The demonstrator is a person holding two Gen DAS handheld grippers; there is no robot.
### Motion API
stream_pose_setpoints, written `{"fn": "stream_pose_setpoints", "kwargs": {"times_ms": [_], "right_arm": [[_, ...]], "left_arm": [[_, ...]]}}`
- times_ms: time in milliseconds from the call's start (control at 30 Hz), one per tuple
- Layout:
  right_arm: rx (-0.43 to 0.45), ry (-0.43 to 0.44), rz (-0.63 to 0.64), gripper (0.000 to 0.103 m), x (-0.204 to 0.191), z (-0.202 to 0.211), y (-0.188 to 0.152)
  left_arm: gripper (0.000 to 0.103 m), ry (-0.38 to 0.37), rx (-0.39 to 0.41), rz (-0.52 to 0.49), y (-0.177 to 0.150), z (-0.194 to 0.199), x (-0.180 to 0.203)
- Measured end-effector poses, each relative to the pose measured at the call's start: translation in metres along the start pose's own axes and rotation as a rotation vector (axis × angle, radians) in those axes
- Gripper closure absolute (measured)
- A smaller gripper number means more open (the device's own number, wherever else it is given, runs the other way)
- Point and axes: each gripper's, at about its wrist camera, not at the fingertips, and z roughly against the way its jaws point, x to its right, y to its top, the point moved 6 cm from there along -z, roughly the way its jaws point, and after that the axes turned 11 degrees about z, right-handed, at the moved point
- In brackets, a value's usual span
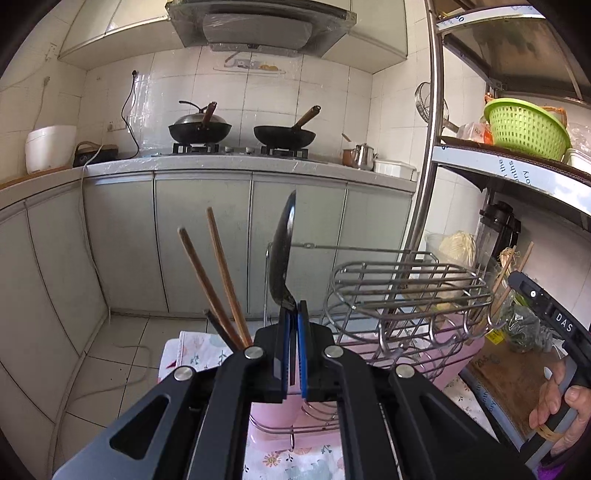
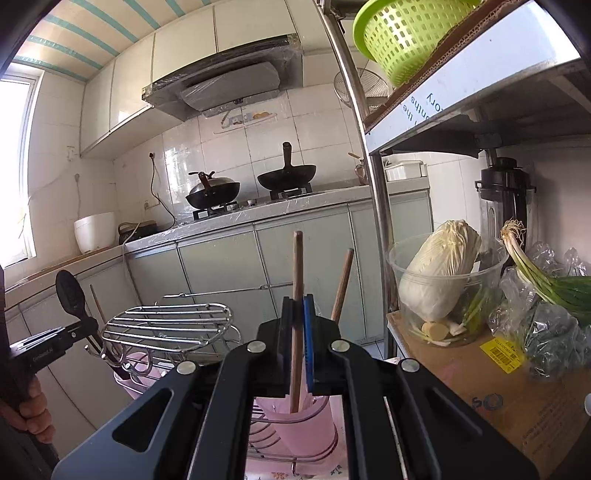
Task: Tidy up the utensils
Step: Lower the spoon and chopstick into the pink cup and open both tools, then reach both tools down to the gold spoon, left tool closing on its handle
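Utensils first: my left gripper (image 1: 294,314) is clamped on the neck of a black spoon (image 1: 282,254), bowl up and edge-on in the left wrist view, held above the pink holder (image 1: 273,410). In the right wrist view the same spoon (image 2: 70,291) shows its bowl face, with my left hand (image 2: 35,410) on the grip below it.

My right gripper (image 2: 297,306) is clamped on a brown wooden chopstick (image 2: 296,321), near upright, lower end down inside a pink utensil cup (image 2: 303,424). A second wooden stick (image 2: 342,284) stands tilted just right of the jaws; can't tell from here whether it sits in the same cup.

Left wrist view: two wooden chopsticks (image 1: 218,280) plus a dark stick (image 1: 221,330) lean left of my left gripper, lower ends hidden behind its body, probably in the pink holder.

Wire drying rack (image 1: 410,291) sits just right of the spoon, over the pink holder frame, all on a floral cloth (image 1: 199,350). My right hand (image 1: 557,410) is at the far right edge, on its gripper handle.

Further out: metal shelf unit (image 2: 376,206) on the right, with a cabbage (image 2: 439,266) in a clear bowl, spring onions (image 2: 535,273) and a green basket (image 2: 410,33) up top. Two woks (image 1: 243,131) sit on the stove against the back wall, range hood (image 1: 258,26) above, white rice cooker (image 1: 50,147) at left.
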Motion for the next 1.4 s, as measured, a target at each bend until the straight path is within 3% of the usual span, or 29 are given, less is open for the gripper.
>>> {"fn": "stream_pose_setpoints", "kwargs": {"times_ms": [467,833,1033,1100,1167,1200,1400], "right_arm": [[-0.052,-0.029,-0.013,0.097,0.005,-0.007,-0.011],[-0.084,-0.037,-0.002,0.097,0.000,-0.001,-0.010],[-0.121,-0.041,0.016,0.096,-0.005,0.002,-0.012],[-0.139,-0.032,0.012,0.091,-0.005,0.003,-0.014],[-0.143,-0.028,0.009,0.069,-0.006,0.006,-0.014],[-0.136,-0.028,0.007,0.065,-0.006,0.009,-0.013],[-0.128,-0.026,0.015,0.061,-0.007,0.020,-0.011]], "left_arm": [[0.100,0.058,-0.105,0.065,-0.021,-0.037,-0.020],[0.098,0.087,-0.113,0.084,-0.026,-0.033,-0.021],[0.079,0.077,-0.113,0.086,-0.027,-0.025,-0.018],[0.076,0.077,-0.108,0.085,-0.027,-0.021,-0.016],[0.073,0.077,-0.106,0.084,-0.028,-0.018,-0.014],[0.073,0.076,-0.103,0.085,-0.028,-0.016,-0.014],[0.071,0.075,-0.091,0.095,-0.028,-0.004,-0.012]]}}
